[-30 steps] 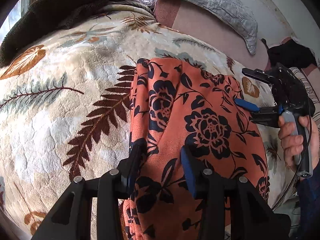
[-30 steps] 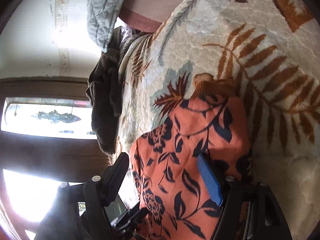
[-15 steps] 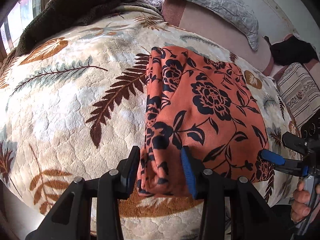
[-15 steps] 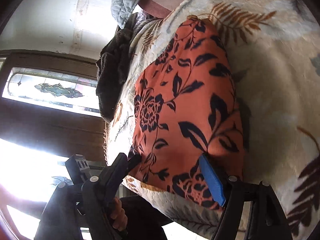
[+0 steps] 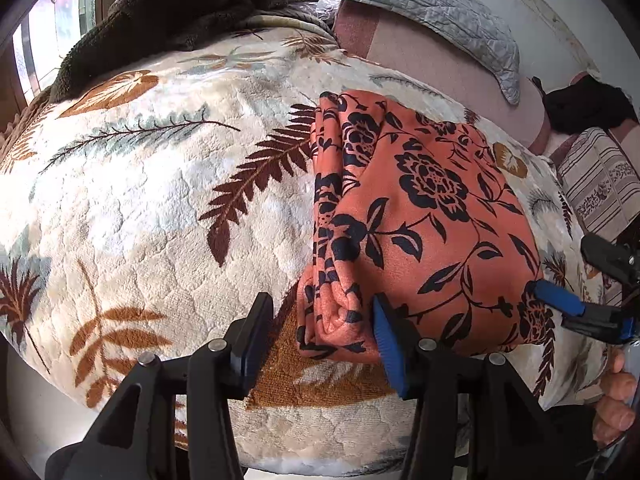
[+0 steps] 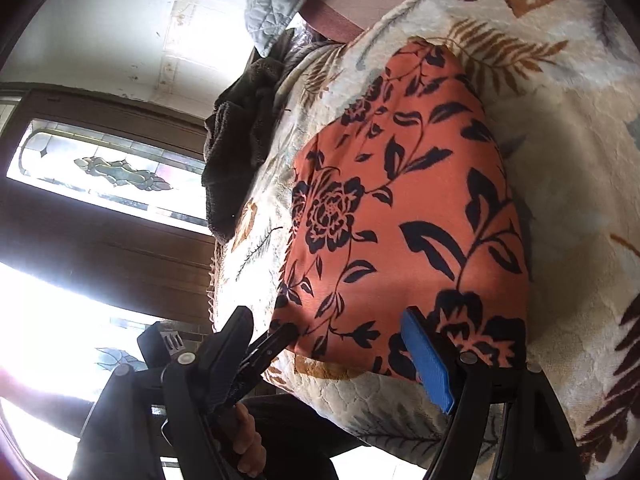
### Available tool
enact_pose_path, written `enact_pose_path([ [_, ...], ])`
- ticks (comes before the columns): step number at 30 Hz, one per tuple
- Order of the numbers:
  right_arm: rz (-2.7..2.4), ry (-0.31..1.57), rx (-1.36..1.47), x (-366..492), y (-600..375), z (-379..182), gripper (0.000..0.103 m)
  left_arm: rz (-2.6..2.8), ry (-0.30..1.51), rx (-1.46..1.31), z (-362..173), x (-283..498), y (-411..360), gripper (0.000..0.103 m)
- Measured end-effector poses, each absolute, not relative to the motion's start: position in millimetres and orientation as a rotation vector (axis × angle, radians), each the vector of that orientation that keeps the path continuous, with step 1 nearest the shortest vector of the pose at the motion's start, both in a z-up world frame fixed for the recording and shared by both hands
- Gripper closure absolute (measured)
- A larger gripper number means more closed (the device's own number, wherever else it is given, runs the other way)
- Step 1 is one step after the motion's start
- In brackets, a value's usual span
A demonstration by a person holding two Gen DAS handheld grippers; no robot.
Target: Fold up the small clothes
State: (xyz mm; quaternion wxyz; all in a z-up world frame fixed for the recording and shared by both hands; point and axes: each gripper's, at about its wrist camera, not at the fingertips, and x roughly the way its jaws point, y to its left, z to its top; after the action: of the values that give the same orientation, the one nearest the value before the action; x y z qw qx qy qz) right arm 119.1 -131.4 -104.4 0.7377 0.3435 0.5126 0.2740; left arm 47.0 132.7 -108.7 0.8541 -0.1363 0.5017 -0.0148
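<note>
Folded orange floral garment (image 5: 420, 216) sits on the leaf-print blanket (image 5: 160, 200), near edge. Left gripper (image 5: 320, 336) jaws just opened around its rolled corner; right gripper (image 6: 328, 344) jaws gape, holding nothing.

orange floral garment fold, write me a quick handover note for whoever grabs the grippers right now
Left gripper: jaws have just been opening; the rolled near-left edge of the orange floral garment sits between them, pads not pressing, so released.
Right gripper: open at the garment's near-right corner, its blue pad beside the cloth, no visible pinch.
Garment: lies folded in a compact rectangle on the leaf-print blanket, near its front edge.
Done: this fold appears laid down.
Left: back both grippers off, check that the bunched left edge is neat, and probably smooth it or fold once more.
</note>
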Motion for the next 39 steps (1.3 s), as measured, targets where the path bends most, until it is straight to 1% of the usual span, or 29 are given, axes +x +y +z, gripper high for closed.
enact_pose_path([
  [2,0.571,1.13,0.755,128,-132,-108,0.024,-0.034,1.064,-0.304,-113,48,134,0.051],
  [4,0.523,1.187,0.753,135,-134,-122,0.024,-0.034,1.056,-0.305,-112,49,133,0.051],
  [6,0.512,1.202,0.761,132,-136,-127,0.024,-0.035,1.044,-0.285,-110,49,131,0.051],
  [14,0.525,1.133,0.588,92,-131,-89,0.024,-0.048,1.029,-0.267,-108,48,126,0.051],
  [20,0.494,1.122,0.547,74,-141,-87,0.024,-0.05,1.018,-0.291,-105,42,134,0.051],
  [25,0.465,1.108,0.605,73,-162,-91,0.024,-0.079,0.997,-0.33,-91,41,142,0.051],
  [26,0.46,1.103,0.614,76,-167,-91,0.024,-0.1,0.976,-0.353,-84,42,145,0.048],
  [27,0.456,1.091,0.63,80,-172,-91,0.024,-0.122,0.958,-0.371,-78,46,148,0.038],
  [29,0.454,1.072,0.672,96,-183,-92,0.024,-0.163,0.939,-0.407,-69,61,153,0.028],
  [32,0.436,1.085,0.732,132,-196,-106,0.024,-0.235,0.966,-0.402,-73,97,151,0.027],
  [34,0.443,1.118,0.792,159,-199,-123,0.024,-0.25,1.034,-0.41,-89,121,148,0.027],
  [37,0.439,1.161,0.803,189,-193,-146,0.024,-0.285,1.115,-0.445,-115,146,143,0.028],
  [38,0.434,1.182,0.813,195,-189,-155,0.024,-0.282,1.156,-0.453,-125,152,142,0.028],
  [39,0.449,1.207,0.813,200,-182,-163,0.027,-0.285,1.178,-0.469,-134,154,140,0.032],
])
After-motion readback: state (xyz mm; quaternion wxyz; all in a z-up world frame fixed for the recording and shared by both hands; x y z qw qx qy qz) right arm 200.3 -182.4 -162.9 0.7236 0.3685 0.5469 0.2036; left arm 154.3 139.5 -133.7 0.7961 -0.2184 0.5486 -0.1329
